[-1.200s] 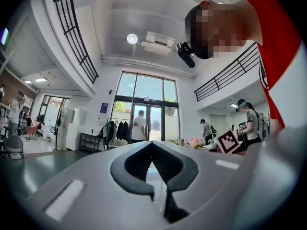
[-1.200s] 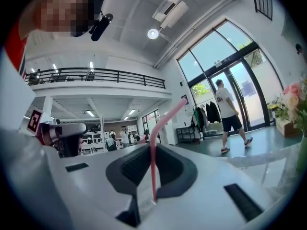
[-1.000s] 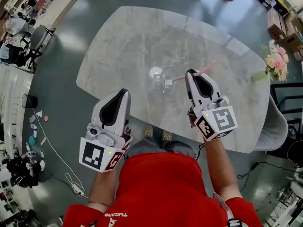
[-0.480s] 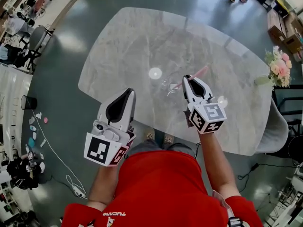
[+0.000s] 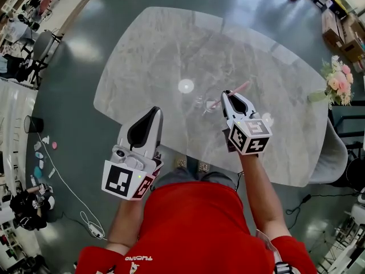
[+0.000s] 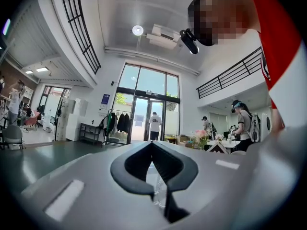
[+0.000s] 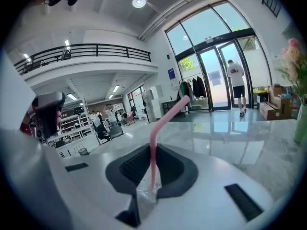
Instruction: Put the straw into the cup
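Clearly I was mid-insertion: my right gripper [image 5: 229, 93], centre right in the head view, was clamped on the pink straw [image 5: 238, 89]. Its lower end reached the clear cup [image 5: 201, 102] just left of it on the table [image 5: 154, 50]; I couldn't tell if it was inside the rim. Next, I judged, came steering the tip down, then releasing. My left gripper [image 5: 150, 111] sat closed and empty, lower left. Since a second before, the right gripper had dropped and tipped downward.
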Motion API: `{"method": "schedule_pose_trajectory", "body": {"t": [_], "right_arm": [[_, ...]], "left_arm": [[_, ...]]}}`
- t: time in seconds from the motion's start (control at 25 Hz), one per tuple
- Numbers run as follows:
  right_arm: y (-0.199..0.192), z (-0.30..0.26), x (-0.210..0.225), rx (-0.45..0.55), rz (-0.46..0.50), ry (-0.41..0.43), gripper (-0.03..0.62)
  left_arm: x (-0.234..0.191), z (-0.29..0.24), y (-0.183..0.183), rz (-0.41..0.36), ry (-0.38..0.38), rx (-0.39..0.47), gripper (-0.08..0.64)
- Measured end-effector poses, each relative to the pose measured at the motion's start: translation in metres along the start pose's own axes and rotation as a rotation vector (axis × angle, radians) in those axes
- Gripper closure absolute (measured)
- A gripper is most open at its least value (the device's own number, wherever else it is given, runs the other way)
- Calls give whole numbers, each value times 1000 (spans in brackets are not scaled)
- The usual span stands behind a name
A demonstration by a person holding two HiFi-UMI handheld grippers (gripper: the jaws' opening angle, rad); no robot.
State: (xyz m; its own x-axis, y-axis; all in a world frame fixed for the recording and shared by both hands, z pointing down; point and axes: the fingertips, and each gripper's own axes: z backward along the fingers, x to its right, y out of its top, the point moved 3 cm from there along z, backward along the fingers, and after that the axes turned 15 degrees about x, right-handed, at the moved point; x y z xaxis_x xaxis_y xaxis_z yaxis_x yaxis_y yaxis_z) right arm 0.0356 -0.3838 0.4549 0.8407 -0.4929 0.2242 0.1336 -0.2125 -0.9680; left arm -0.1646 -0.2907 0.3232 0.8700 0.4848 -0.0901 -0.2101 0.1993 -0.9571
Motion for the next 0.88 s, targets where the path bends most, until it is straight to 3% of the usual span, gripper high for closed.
{"method": "schedule_pose_trajectory", "body": {"t": [0.12,0.32,0.56,0.72,0.88], "right_arm": [[-5,-3,5,-52,33,2,563],[-17,0,12,-146,56,4,468],[-29,13,19,-240,63,6,439],[-23,28,18,-220,17,9,440],[3,56,-2,-105,-53,59,442]], "left_arm": [[0,0,0,0,1,2,554],[1,-1,1,-4,1,8,554],[9,0,2,0,-9,16,554],[14,-1,4,2,-25,22,554],[19,0,9,0,-39,28,554]]}}
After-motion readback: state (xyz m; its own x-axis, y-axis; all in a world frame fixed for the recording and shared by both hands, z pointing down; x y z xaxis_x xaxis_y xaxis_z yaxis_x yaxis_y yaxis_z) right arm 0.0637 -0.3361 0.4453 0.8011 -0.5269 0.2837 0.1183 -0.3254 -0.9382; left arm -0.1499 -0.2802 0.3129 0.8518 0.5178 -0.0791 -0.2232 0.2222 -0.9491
